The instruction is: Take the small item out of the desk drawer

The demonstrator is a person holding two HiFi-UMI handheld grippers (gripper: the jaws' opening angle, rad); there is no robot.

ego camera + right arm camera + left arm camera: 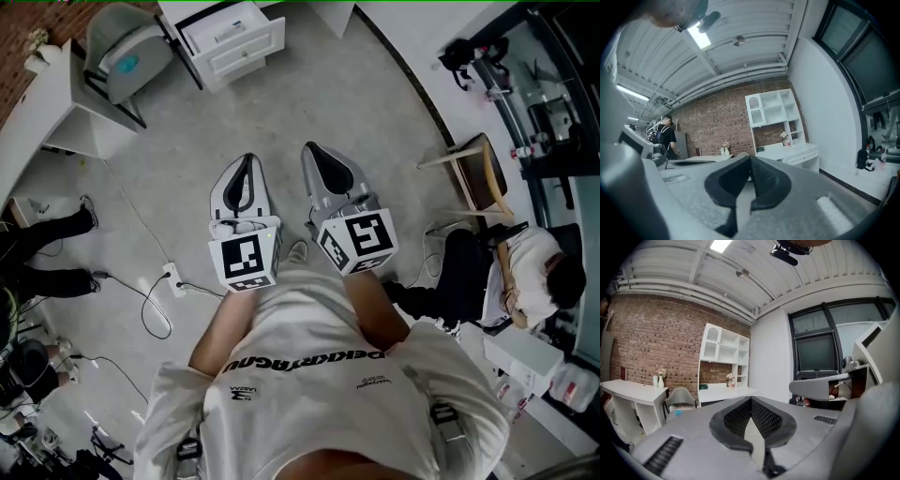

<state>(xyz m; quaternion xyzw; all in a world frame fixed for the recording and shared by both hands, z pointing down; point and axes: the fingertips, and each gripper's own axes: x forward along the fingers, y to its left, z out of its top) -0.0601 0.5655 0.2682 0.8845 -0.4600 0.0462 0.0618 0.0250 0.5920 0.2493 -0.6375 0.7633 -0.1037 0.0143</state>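
At the top of the head view a white desk drawer (234,39) stands pulled open, and something small and greyish (231,36) lies in it, too small to make out. Both grippers are held side by side over the grey floor, well short of the drawer. The left gripper (248,162) is shut with nothing in it, its black pads (761,417) meeting at the tips. The right gripper (314,150) is likewise shut and empty, pads (761,176) pressed together. In the right gripper view the white desk (804,154) stands ahead beneath a white shelf unit (773,110).
A grey chair (127,52) stands left of the drawer, beside a white desk (56,103). A power strip (173,279) and cables lie on the floor at the left. One person sits at the right (530,272), and another's legs (47,248) show at the left.
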